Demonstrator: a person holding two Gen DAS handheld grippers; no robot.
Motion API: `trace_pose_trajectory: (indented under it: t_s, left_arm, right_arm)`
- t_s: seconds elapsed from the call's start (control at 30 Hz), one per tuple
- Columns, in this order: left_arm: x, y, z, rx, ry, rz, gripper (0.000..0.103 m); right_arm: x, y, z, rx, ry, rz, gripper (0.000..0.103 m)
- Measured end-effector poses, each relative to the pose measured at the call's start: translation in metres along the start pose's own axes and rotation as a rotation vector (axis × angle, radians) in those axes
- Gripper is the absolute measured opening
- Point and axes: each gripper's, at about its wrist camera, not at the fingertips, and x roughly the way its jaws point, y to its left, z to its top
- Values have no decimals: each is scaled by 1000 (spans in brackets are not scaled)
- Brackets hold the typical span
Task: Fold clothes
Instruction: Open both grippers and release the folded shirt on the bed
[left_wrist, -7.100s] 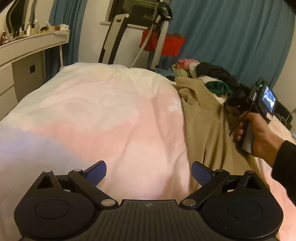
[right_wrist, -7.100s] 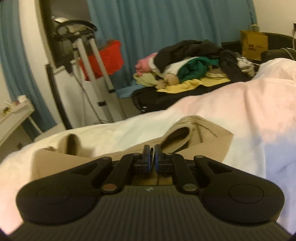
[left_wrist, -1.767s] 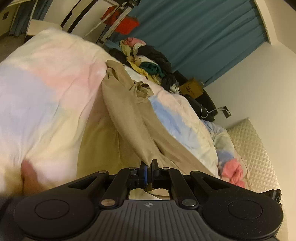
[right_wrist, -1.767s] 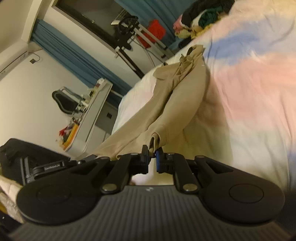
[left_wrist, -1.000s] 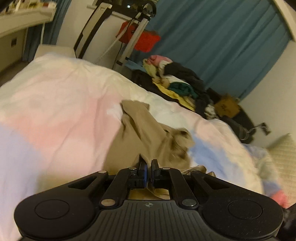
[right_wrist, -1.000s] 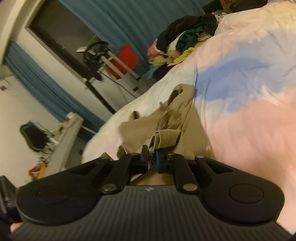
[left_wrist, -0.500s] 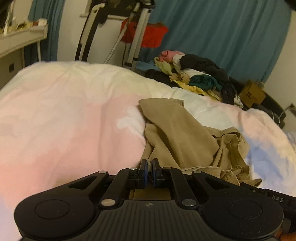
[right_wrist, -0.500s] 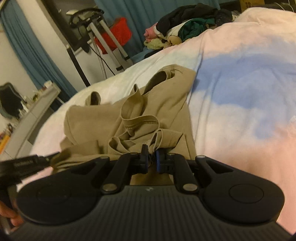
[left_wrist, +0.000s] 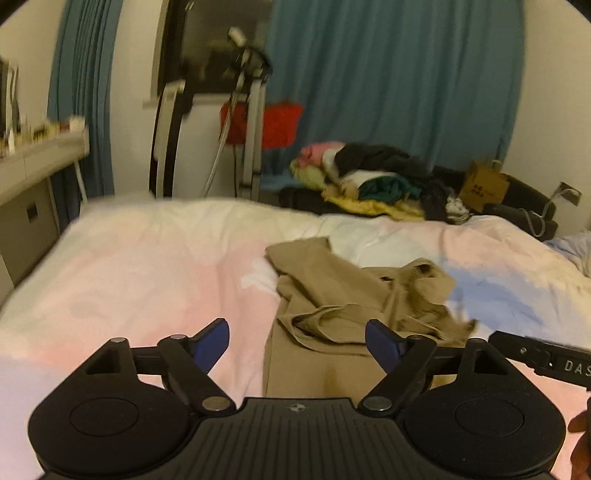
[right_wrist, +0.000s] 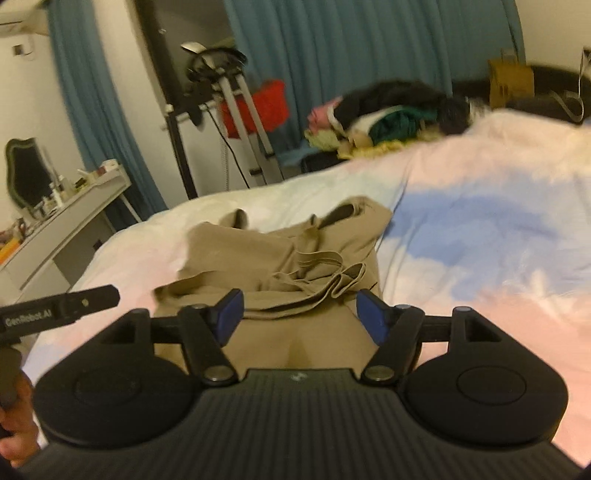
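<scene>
Both grippers, left (left_wrist: 295, 343) and right (right_wrist: 301, 314), have fingers spread, empty. Trousers (left_wrist: 354, 314) on bed (left_wrist: 147, 273): soft, limp, light. Grip hems or waistband.

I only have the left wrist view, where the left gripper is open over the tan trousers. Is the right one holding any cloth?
Observer: No. The right gripper is open, and the tan trousers lie ungripped between its fingers.
Operator: Which part of them is nearest to it?
Observer: A bunched seamed edge, just beyond its right finger.
Operator: Is there anything off to its left that I can't see?
Observer: A mirror stands on the desk by the wall.
</scene>
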Motion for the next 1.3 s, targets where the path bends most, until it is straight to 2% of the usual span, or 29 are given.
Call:
trace_pose_trajectory:
  t_s: [0.2,0.43,0.7,0.93,1.13,1.3]
  left_arm:
    - [-68,-16,-25,95,-69,12,101]
    - [-108,-24,-51,132,-122,30,103]
    - [-105,-22,-60,127,-92,38,103]
    - [-92,-18,-66,110,-45,34,103]
    - [-81,-17,-70,85,28,10,103]
    - [-73,-16,-75,52,85,-6,103]
  right_arm:
    - [-63,15,-24,-32,-66,14,70]
    - [-99,21,-44,-52,-132,15,70]
    - [-98,23,-53,-71,-182,3,70]
    - [-95,25,-60,-105,-263,-48,70]
    - [-88,25,-61,-93,-211,-26,70]
    - [-77,13,-61,2,-120,1,70]
